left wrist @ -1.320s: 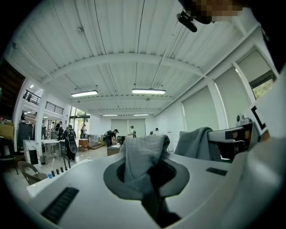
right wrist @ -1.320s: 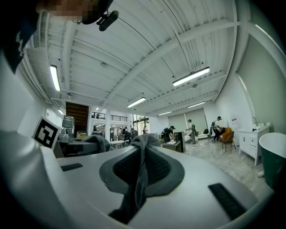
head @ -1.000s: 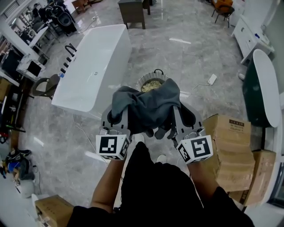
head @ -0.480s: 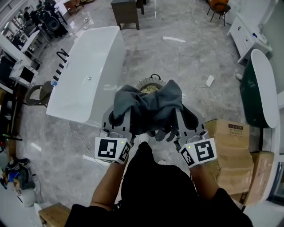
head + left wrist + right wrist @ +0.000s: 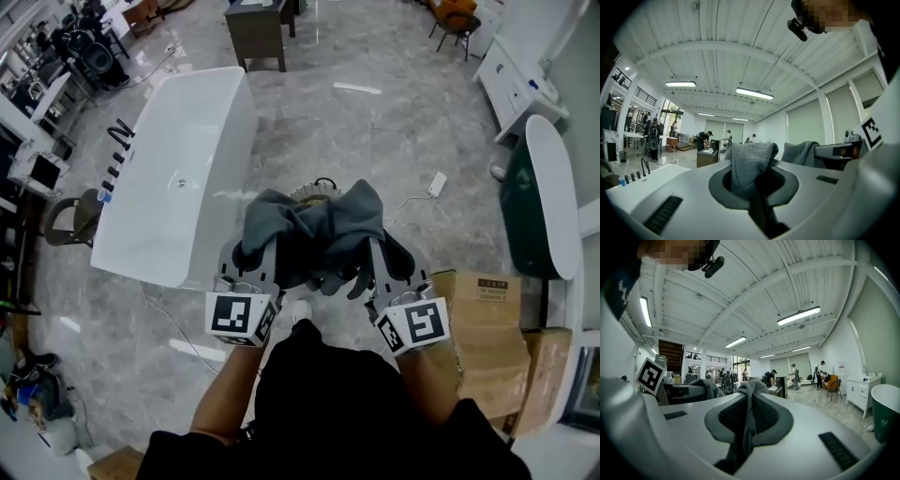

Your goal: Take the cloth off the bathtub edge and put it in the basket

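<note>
Brought nearer the basket (image 5: 309, 192) over the last second: earlier, most of its rim and pale contents open to view beyond the cloth (image 5: 314, 230); now only a sliver of rim and handle showing above the grey folds. Held in the air, bunched, well off the edge of the white bathtub (image 5: 178, 178) at the left of the head view. Clenched on the cloth with the left gripper (image 5: 253, 258), a thick ribbed fold standing up between its jaws. Clamped likewise with the right gripper (image 5: 375, 258), a thinner fold squeezed flat between the dark ribbed pads (image 5: 765, 416). Draped over both sets of jaw tips, sagging between them, in front of the person's chest. Cardboard boxes (image 5: 487, 328) on the marble floor at the right, near the right gripper in the head view.
</note>
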`<state>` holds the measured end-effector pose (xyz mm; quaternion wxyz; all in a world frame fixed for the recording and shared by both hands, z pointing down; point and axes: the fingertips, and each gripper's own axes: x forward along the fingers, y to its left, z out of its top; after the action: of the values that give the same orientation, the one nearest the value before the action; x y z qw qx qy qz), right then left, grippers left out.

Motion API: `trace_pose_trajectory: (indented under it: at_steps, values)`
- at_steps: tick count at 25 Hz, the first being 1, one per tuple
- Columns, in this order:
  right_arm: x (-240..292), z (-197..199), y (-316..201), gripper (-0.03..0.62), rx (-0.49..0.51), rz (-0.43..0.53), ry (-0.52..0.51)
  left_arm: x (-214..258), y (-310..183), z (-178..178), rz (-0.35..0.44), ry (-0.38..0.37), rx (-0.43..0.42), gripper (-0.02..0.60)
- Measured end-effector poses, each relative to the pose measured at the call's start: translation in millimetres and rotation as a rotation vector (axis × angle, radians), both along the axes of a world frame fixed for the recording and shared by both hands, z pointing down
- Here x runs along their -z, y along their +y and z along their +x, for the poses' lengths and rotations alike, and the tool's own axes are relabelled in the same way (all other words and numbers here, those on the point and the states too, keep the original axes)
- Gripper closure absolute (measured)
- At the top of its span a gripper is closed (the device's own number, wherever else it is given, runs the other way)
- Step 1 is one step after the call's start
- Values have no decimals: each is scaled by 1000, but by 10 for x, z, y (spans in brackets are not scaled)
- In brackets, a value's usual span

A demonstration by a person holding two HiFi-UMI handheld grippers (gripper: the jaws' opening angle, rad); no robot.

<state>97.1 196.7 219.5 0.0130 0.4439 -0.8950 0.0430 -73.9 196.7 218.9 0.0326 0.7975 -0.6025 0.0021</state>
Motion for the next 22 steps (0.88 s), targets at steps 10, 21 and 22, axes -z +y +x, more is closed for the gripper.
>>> trace_pose_trajectory:
  at_steps: [10, 21, 22]
  values:
    - [149, -425, -685, 553, -56, 33, 1, 195, -712, -321, 30, 38, -90, 538]
    - [106, -805, -1225, 553, -125, 30, 42, 142, -1335, -612, 40, 62, -160, 538]
    - [131, -814, -1257, 553, -126, 33, 44, 161, -1371, -615, 43, 64, -164, 538]
